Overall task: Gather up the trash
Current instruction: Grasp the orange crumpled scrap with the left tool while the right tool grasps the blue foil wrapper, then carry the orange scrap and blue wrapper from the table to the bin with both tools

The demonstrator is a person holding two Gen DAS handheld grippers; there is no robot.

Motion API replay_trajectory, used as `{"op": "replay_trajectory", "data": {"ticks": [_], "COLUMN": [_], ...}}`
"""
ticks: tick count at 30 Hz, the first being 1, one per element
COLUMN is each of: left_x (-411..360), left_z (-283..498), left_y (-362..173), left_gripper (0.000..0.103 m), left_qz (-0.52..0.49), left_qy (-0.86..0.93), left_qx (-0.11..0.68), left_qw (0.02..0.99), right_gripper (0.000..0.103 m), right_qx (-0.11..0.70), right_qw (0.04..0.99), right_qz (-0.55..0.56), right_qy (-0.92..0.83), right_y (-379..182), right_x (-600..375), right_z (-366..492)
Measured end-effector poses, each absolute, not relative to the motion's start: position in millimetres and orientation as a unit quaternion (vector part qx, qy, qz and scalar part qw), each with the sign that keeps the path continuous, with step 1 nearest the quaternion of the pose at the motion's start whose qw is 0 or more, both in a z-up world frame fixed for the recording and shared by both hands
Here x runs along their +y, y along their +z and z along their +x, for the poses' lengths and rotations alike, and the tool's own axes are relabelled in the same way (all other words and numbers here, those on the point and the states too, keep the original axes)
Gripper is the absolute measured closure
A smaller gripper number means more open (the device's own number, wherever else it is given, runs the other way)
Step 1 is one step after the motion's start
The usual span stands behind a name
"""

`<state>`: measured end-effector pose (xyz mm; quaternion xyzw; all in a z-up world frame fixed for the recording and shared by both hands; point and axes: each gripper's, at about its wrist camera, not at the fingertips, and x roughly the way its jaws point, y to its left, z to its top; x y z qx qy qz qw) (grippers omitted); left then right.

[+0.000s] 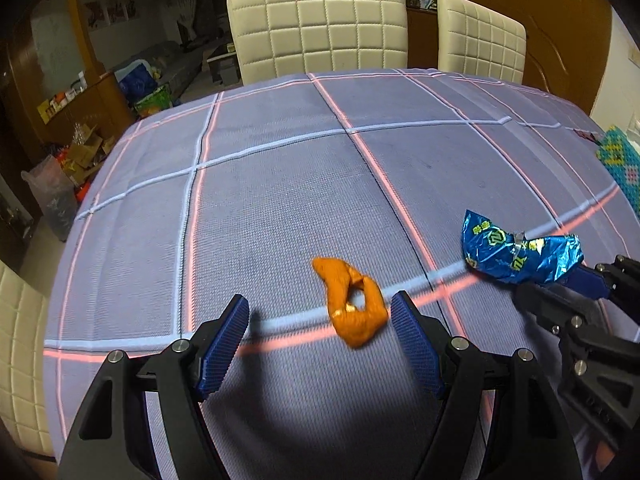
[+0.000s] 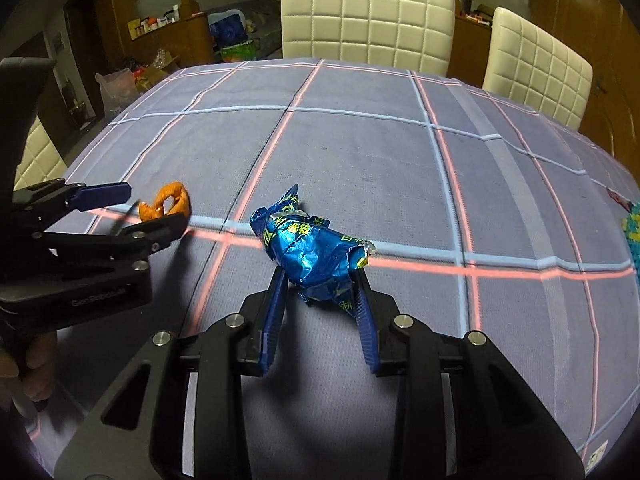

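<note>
An orange peel point(image 1: 352, 304) lies on the purple checked tablecloth point(image 1: 280, 184). My left gripper point(image 1: 320, 312) is open, its blue pads either side of the peel, the right pad close to it. My right gripper point(image 2: 320, 280) is shut on a crumpled blue foil wrapper point(image 2: 312, 248), held just above the cloth. In the left wrist view the wrapper point(image 1: 516, 252) and right gripper point(image 1: 560, 284) show at the right. In the right wrist view the peel point(image 2: 166, 202) and left gripper point(image 2: 148, 208) show at the left.
Two cream quilted chairs point(image 1: 320, 28) point(image 1: 480, 36) stand at the table's far edge, another at the left point(image 1: 20, 352). A colourful beaded mat point(image 1: 620, 160) lies at the table's right edge. Boxes and bags point(image 1: 76, 160) clutter the floor at the left.
</note>
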<state>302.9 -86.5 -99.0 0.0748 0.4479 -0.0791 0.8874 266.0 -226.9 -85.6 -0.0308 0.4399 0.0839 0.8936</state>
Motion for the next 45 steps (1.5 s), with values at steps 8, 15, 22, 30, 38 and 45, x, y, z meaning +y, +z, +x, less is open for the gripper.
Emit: {"op": "replay_trajectory", "data": {"ticks": [8, 15, 22, 30, 38, 45], "left_x": [-88, -88, -75, -43, 2, 40], "left_z": [301, 282, 252, 210, 164, 127], "left_y": [-97, -88, -72, -51, -43, -39], "left_gripper": [0.070, 0.078, 0.078, 0.078, 0.078, 0.078], "left_qz": [0.071, 0.096, 0.102, 0.095, 0.073, 0.078], "left_qy": [-0.105, -0.109, -0.094, -0.068, -0.030, 0.004], "left_qx": [0.441, 0.418, 0.399, 0.377, 0.367, 0.352], "left_qw": [0.889, 0.897, 0.906, 0.919, 0.927, 0.933], "right_gripper": [0.069, 0.068, 0.068, 0.068, 0.068, 0.069], "right_qx": [0.445, 0.443, 0.432, 0.407, 0.382, 0.366], "right_qw": [0.890, 0.891, 0.895, 0.901, 0.904, 0.903], "right_qz": [-0.025, -0.025, -0.033, -0.057, -0.093, -0.119], "right_qy": [0.094, 0.099, 0.111, 0.137, 0.166, 0.191], "right_y": [-88, -83, -68, -45, -26, -18], "right_x": [-225, -220, -207, -170, -128, -90], "right_z": [267, 258, 234, 197, 160, 133]}}
